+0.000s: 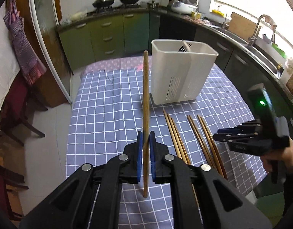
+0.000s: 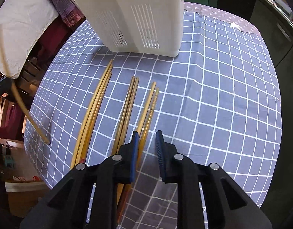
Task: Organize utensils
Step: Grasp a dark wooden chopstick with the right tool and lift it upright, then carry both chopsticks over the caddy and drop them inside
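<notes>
A blue-grey cloth (image 1: 108,103) with a white grid pattern covers the worktop. The utensil holder (image 1: 180,72) is white with slotted sides. The chopsticks (image 2: 92,114) are light brown wood. Both grippers are black with blue pads (image 1: 139,152).

1. Held chopstick (image 1: 145,103): brown wood, smooth, faint sheen.
2. Loose chopsticks (image 2: 125,110): pale wood; one tip is ridged.
3. Utensil holder (image 1: 181,72): white matt plastic with slotted walls.
4. Tablecloth (image 2: 213,95): grey-blue checked cloth, matt.
5. Left gripper (image 1: 145,143): black matt plastic with blue ribbed pads and shiny metal pins.
</notes>
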Demonstrator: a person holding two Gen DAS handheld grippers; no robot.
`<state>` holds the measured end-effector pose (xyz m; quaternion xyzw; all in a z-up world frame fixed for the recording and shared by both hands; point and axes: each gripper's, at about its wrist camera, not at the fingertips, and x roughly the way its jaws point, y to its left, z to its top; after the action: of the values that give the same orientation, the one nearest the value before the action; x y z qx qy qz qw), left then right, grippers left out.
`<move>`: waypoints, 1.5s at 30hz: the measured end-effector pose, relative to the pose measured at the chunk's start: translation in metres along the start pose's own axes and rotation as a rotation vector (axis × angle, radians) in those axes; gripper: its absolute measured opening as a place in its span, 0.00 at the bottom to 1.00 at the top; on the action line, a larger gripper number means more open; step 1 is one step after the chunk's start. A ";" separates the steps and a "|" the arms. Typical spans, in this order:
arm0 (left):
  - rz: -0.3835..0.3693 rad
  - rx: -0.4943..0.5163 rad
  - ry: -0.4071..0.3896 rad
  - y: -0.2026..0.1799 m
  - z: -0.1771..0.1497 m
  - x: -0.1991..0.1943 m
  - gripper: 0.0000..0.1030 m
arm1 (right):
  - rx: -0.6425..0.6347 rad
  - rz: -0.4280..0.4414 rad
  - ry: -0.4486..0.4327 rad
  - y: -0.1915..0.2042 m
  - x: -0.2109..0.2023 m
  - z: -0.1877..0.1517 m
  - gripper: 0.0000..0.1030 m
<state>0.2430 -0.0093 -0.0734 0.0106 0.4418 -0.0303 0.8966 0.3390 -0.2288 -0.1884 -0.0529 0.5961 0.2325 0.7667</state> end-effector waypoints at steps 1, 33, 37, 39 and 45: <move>-0.002 0.002 -0.009 0.000 -0.003 -0.003 0.07 | -0.002 -0.005 0.004 0.000 0.000 0.000 0.17; -0.014 0.032 -0.052 0.005 -0.021 -0.028 0.07 | 0.018 -0.015 -0.330 0.012 -0.105 -0.023 0.07; -0.010 0.035 -0.057 0.006 -0.022 -0.029 0.07 | 0.009 -0.032 -0.407 0.010 -0.131 -0.052 0.07; -0.009 0.034 -0.061 0.006 -0.024 -0.030 0.07 | 0.011 -0.039 -0.430 0.008 -0.136 -0.064 0.07; -0.015 0.035 -0.072 0.007 -0.029 -0.035 0.07 | 0.024 -0.034 -0.530 0.010 -0.157 -0.099 0.07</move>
<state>0.1993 0.0004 -0.0634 0.0218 0.4088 -0.0452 0.9112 0.2181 -0.3012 -0.0672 0.0089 0.3763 0.2182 0.9004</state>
